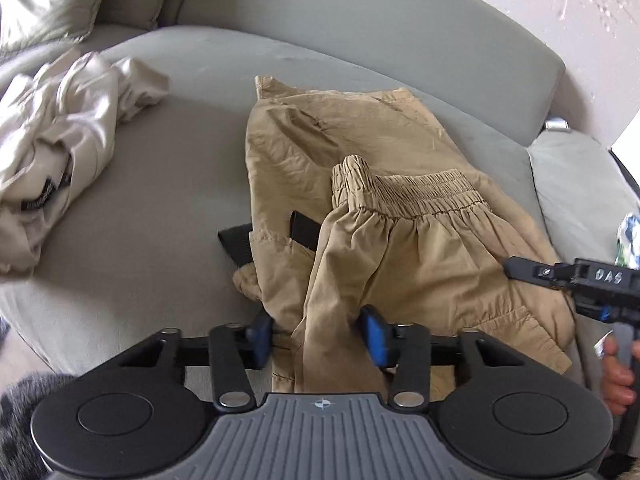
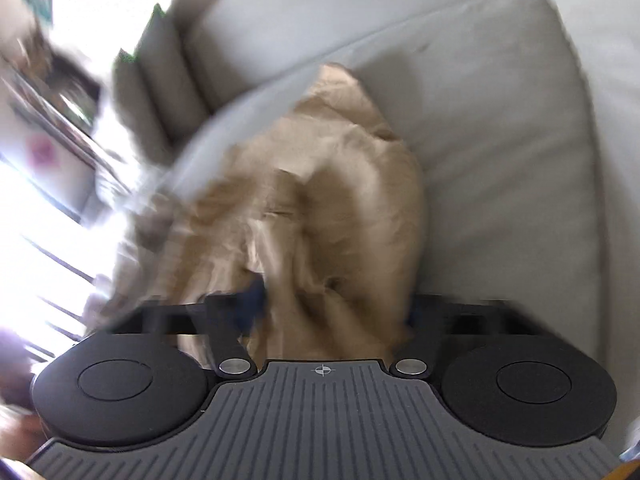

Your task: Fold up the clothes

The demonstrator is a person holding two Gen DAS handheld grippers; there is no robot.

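Observation:
Tan trousers (image 1: 360, 184) with an elastic waistband lie partly folded on the grey sofa seat (image 1: 160, 200). My left gripper (image 1: 316, 336) is open, its blue pads either side of the near trouser edge, cloth between them. My right gripper (image 1: 516, 270) reaches in from the right of the left wrist view, over the trousers. In the blurred right wrist view the tan trousers (image 2: 320, 208) bunch between the fingers of the right gripper (image 2: 332, 300); whether they clamp the cloth cannot be told.
A crumpled cream garment (image 1: 60, 140) lies at the seat's left. A cushion (image 1: 48, 0) sits at the back left. The sofa backrest (image 1: 360, 32) curves behind; an armrest (image 1: 572, 192) is at the right.

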